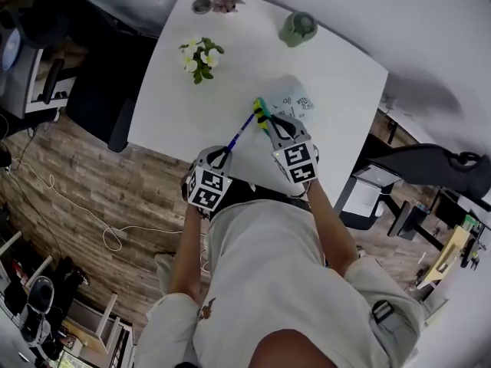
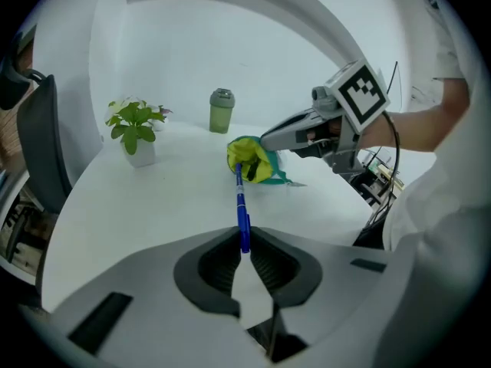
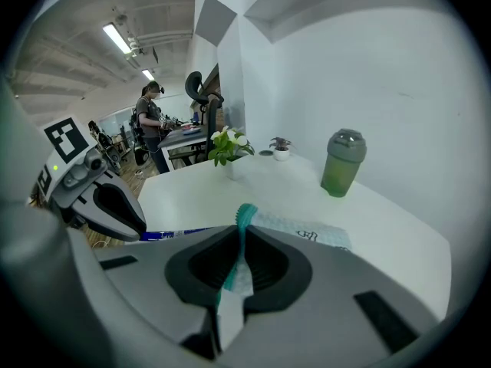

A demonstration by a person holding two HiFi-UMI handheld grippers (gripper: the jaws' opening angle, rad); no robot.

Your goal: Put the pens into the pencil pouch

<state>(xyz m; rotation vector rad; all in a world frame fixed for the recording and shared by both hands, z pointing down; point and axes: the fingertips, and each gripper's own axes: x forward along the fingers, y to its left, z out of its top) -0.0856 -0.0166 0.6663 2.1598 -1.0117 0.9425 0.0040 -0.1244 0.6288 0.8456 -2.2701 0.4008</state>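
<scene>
The white bench [image 1: 345,90] is mostly bare, and both grippers work over its near edge, where the person stands. The right gripper [image 3: 242,240] has its fingers clamped on the teal zipper edge of the pencil pouch [image 1: 298,102]. It holds the yellow-green mouth raised and facing left, while the pale printed body lies on the bench just beyond. The left gripper [image 2: 244,245] is just left of it, over the bench's near edge. Open surface spreads left of the pouch as far as the potted plant [image 1: 199,56], and right of it out to the bench's right edge. A green bottle [image 1: 298,27] stands at the far edge and a small pot [image 1: 226,2] at the far left corner, both well apart from the pouch. The left fingers are pinched together on the blue pen [image 2: 241,202], whose far tip reaches the pouch's mouth.
</scene>
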